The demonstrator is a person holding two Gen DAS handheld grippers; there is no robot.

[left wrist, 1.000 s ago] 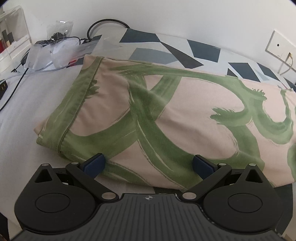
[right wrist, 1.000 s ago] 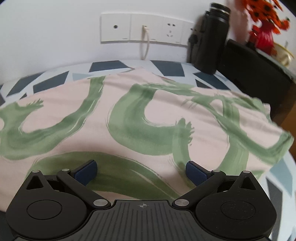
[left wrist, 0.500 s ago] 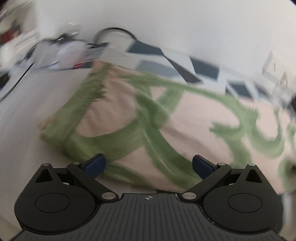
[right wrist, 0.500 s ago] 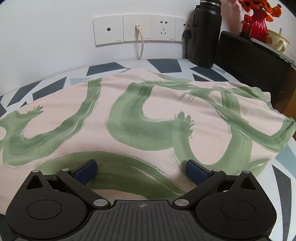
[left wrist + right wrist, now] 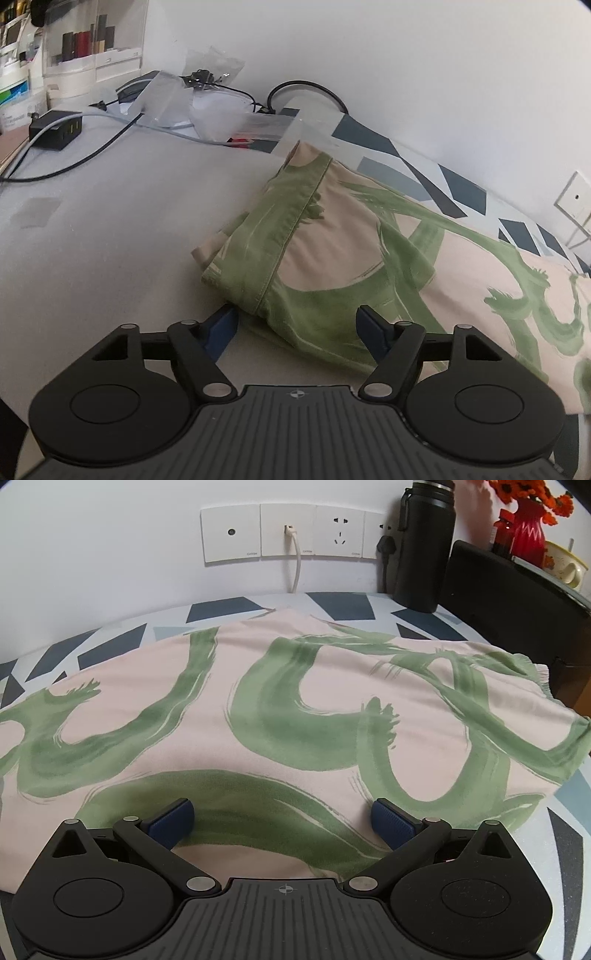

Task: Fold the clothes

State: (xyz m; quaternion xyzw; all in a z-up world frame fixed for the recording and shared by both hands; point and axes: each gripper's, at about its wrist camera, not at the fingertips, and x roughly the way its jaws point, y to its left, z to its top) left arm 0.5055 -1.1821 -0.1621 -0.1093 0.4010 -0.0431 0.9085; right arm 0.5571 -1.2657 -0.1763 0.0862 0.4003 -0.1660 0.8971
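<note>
Since the earlier frame the left tongs have slid sideways to the hemmed end of the garment and are now closing, their blue pads either side of its near corner but not yet pressing it. Right tongs hang wide open over the cloth, gripping nothing. Folded into a long band, the garment lies flat on the tabletop, its long axis running from the green hem on the left across to the frayed end near the black bottle. One risk is that the pads catch only the top layer, so the stacked layers would slip apart when lifted.
</note>
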